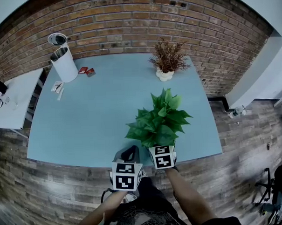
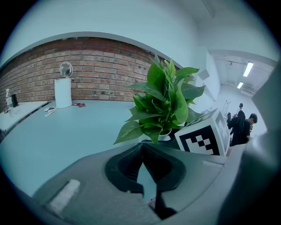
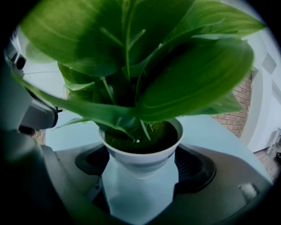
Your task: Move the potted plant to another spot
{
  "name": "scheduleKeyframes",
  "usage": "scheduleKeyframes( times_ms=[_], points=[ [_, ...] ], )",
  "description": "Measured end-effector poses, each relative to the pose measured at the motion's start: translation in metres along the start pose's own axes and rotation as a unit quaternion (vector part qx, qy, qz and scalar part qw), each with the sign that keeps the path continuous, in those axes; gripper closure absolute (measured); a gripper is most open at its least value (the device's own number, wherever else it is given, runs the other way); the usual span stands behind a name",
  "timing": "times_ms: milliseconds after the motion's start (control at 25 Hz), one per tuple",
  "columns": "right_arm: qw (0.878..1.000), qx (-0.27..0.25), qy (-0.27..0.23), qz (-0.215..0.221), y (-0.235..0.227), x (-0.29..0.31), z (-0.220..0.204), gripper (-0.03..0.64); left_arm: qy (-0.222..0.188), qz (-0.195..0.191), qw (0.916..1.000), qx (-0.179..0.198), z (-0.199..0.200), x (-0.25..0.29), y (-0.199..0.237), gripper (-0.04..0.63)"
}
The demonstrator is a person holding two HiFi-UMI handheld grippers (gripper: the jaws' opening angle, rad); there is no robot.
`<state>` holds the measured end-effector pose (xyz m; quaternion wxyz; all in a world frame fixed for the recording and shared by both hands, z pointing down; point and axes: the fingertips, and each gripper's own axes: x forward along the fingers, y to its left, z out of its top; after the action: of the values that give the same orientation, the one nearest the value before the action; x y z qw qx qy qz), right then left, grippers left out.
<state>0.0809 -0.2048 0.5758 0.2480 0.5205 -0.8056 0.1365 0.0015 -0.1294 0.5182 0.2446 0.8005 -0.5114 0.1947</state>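
Note:
The potted plant point(image 1: 160, 120) has broad green leaves in a small white pot point(image 3: 140, 160) and stands at the front edge of the blue table point(image 1: 85, 117). My right gripper point(image 3: 140, 163) has a jaw on each side of the pot, and the pads look pressed against it. In the head view the right gripper point(image 1: 162, 150) sits just under the leaves, and its marker cube hides the pot. My left gripper point(image 1: 130, 155) hovers off the table's front edge, left of the plant, shut and empty. In the left gripper view the left gripper point(image 2: 141, 147) points at the plant point(image 2: 164, 101).
A dried brown plant in a white pot point(image 1: 167, 61) stands at the table's back right. A white cylinder device point(image 1: 64, 61) and small red items point(image 1: 87, 71) are at the back left. A white side table point(image 1: 14, 96) is on the left. People point(image 2: 241, 125) stand far off.

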Motion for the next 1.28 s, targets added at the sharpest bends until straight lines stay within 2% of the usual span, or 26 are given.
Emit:
scheduleKeyframes(
  times_ms=[360,640,840,960,1280],
  points=[
    [1.0,0.0,0.01,-0.028,-0.008,-0.006,0.001,0.153,0.004,-0.016,0.9999,-0.001,0.002,0.001,0.002,0.597],
    [0.999,0.006,-0.002,-0.038,-0.014,-0.03,-0.014,0.153,-0.005,-0.018,0.9998,0.005,-0.009,-0.011,-0.017,0.597],
    [0.999,0.017,-0.001,-0.028,-0.009,-0.037,-0.024,0.152,-0.01,-0.021,0.9997,0.011,-0.013,-0.014,-0.022,0.597],
    [0.999,0.014,-0.002,-0.038,-0.016,-0.045,-0.028,0.152,-0.012,-0.022,0.9996,0.013,-0.017,-0.017,-0.031,0.597],
    [0.999,0.015,0.0,-0.036,-0.01,-0.046,-0.032,0.15,-0.016,-0.024,0.9995,0.011,-0.015,-0.022,-0.026,0.597]
  ],
)
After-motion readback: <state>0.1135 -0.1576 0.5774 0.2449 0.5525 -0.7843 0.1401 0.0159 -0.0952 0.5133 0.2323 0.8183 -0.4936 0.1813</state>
